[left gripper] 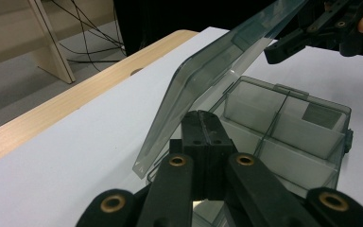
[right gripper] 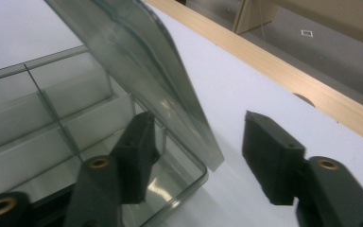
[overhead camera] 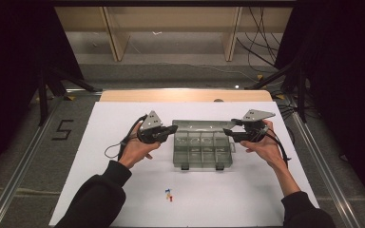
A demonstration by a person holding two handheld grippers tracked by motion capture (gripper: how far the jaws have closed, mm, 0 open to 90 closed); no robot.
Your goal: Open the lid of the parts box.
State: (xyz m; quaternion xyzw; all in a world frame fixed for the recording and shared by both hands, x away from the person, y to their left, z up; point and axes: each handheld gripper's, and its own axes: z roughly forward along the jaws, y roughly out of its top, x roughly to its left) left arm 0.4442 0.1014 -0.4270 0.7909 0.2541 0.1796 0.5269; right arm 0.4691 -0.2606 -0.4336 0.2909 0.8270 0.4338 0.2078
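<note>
A clear grey compartment box (overhead camera: 202, 151) stands on the white sheet (overhead camera: 123, 142) with its lid (overhead camera: 199, 125) raised and tilted back. My left gripper (overhead camera: 173, 130) is at the box's left end, jaws together (left gripper: 203, 127) over the near corner of the box (left gripper: 288, 127), under the slanting lid (left gripper: 208, 85); nothing shows between them. My right gripper (overhead camera: 227, 133) is at the right end, open (right gripper: 199, 125), with the lid's end edge (right gripper: 170, 94) standing between its pads without touching either. The compartments (right gripper: 38, 109) look empty.
A few small coloured pieces (overhead camera: 169, 194) lie on the sheet near the front edge. The wooden table edge (overhead camera: 185, 95) runs behind the box, and wooden shelf legs (overhead camera: 116, 42) stand beyond. Cables (overhead camera: 261, 42) trail on the floor at the back right.
</note>
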